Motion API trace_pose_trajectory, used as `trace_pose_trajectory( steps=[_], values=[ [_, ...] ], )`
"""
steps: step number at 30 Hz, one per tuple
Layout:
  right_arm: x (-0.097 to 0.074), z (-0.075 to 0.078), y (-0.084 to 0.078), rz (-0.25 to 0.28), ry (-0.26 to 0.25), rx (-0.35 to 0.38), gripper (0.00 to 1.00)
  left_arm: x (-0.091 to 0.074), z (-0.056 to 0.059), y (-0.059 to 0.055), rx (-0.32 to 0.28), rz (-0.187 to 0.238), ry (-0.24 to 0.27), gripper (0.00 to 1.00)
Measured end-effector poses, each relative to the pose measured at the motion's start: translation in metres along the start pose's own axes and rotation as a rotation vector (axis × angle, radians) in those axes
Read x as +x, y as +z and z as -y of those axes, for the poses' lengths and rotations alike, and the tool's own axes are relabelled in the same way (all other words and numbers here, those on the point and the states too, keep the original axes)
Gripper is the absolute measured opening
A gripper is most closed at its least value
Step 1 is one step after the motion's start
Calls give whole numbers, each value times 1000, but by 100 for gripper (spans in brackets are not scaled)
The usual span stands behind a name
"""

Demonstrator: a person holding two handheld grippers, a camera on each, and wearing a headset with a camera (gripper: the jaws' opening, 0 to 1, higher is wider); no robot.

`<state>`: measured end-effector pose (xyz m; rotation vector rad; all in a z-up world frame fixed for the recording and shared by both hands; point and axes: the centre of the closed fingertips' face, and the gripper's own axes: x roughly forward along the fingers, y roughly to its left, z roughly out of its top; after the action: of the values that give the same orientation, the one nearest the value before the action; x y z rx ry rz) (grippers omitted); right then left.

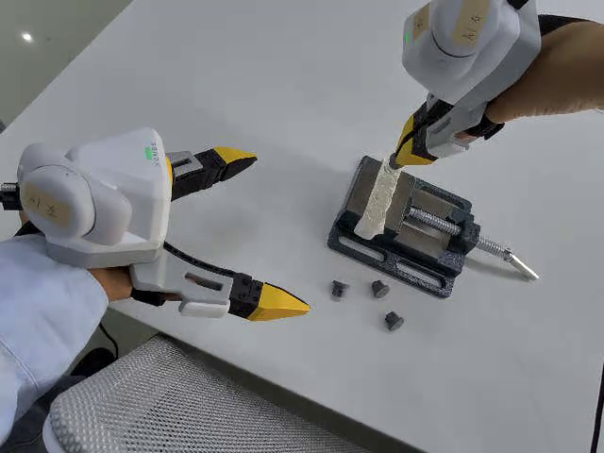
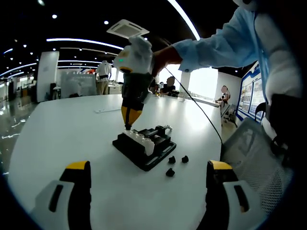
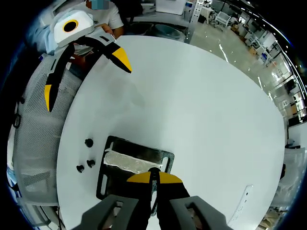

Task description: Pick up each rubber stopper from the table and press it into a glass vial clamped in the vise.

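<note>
The table (image 1: pixel 283 85) is smooth, matte and white. On it sits a dark metal vise (image 1: pixel 444 269), blocky, with a slotted base, a bright threaded screw (image 1: pixel 439 225) and a thin steel handle bar (image 1: pixel 514 260) sticking out at one end. Clamped between its jaw plates is a row of vials (image 1: pixel 377 203), clear glass that reads whitish and lumpy from above. Three stoppers (image 1: pixel 379 289) lie loose on the table just beside the vise base; they are small, dark grey, dull plugs, close together but apart. A grey mesh chair (image 1: pixel 170 406) stands at the near table edge. Both grippers have glossy white housings, black jaw arms and yellow wedge tips. Each carries a tan sticker and a small green mark, with the writing too small to read. The left gripper (image 1: pixel 257 229) is held level above the table, well apart from the vise, by a hand in a pale blue sleeve (image 1: pixel 38 302), its jaws spread wide. The right gripper (image 1: pixel 395 161) points steeply down with its tips over the far end of the vial row. Its jaws are drawn together, and I cannot tell whether a stopper sits between them.
</note>
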<state>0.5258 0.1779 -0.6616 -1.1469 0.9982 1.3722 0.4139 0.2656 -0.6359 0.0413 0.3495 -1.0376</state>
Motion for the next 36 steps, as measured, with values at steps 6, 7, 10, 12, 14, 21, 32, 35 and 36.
trace_pose_trajectory(
  steps=[6,7,10,12,14,21,32,35,36],
  values=[
    [0,-1,0,-9,-2,-2,0,1,-3,4,11,3,2,99],
    [0,-1,0,-11,-4,-1,0,2,-4,5,12,4,2,99],
    [0,-2,1,-16,-7,5,0,2,-5,6,18,3,1,99],
    [1,-1,1,-15,-6,11,0,2,-5,7,19,2,1,99],
    [1,0,1,-11,-6,14,0,2,-6,7,22,0,1,99],
    [1,-1,1,-18,-4,30,0,3,-8,8,26,-4,0,99],
    [1,-3,1,-18,-1,36,0,7,-6,7,24,-5,-8,99],
    [1,-5,0,-22,-2,34,0,8,-5,7,22,-3,-12,99],
    [1,-5,0,-24,-1,35,0,9,-5,7,21,-3,-13,99]
  ],
)
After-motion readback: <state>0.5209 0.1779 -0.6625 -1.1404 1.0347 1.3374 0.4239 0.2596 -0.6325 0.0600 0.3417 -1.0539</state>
